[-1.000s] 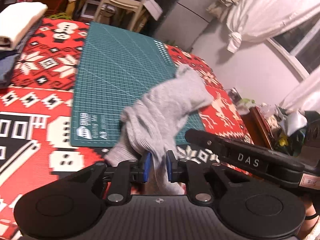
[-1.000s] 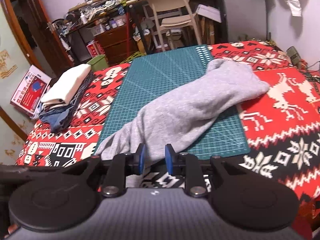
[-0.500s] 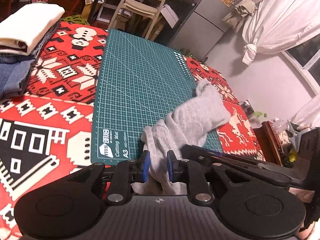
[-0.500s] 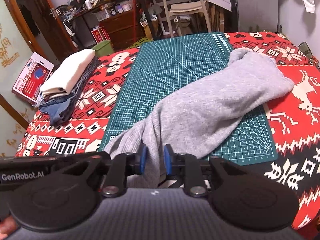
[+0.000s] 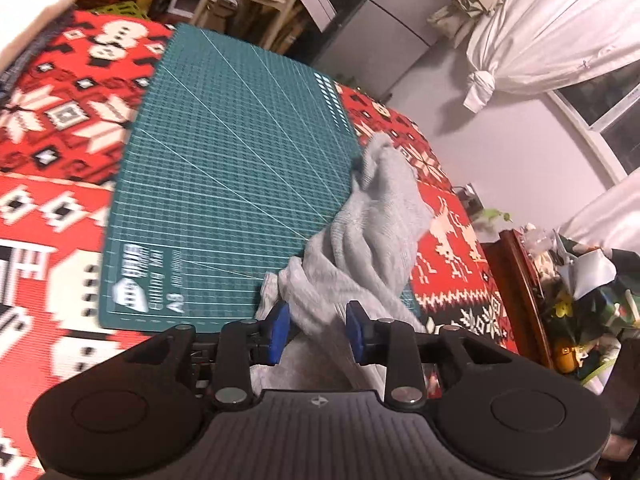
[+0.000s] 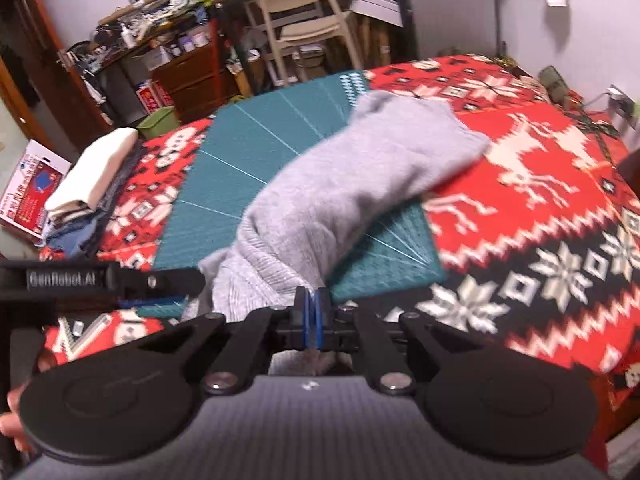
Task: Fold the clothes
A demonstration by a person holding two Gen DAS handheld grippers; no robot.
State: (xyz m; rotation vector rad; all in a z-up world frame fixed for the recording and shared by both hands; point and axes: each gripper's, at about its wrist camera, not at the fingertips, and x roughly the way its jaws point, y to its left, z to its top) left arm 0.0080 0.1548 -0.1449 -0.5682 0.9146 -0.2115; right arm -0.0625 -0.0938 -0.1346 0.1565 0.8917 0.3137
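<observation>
My right gripper point(image 6: 311, 312) is pinched tight on the near edge of the grey garment point(image 6: 352, 184), its blue pads pressed together with the cloth caught between them. My left gripper point(image 5: 319, 330) has its pads spread apart; a bunched fold of the same garment point(image 5: 368, 240) runs up through the gap, but the pads are not squeezing it.

The garment lies in a rumpled band along the right side of the green cutting mat point(image 5: 224, 184). Its far end hangs past the mat's right edge onto the red patterned blanket point(image 6: 540, 208), and its near end comes off the mat's front edge toward me. From the right wrist view, the left tool shows as a black bar point(image 6: 100, 280) just beside the garment's near left corner.

Most of the mat to the left of the garment is bare, from its front edge to its back edge. Further left on the blanket point(image 5: 60, 128), well apart from the mat, sits a stack of folded clothes point(image 6: 88, 176). A pale chair point(image 6: 304, 24) stands beyond the far edge of the bed.
</observation>
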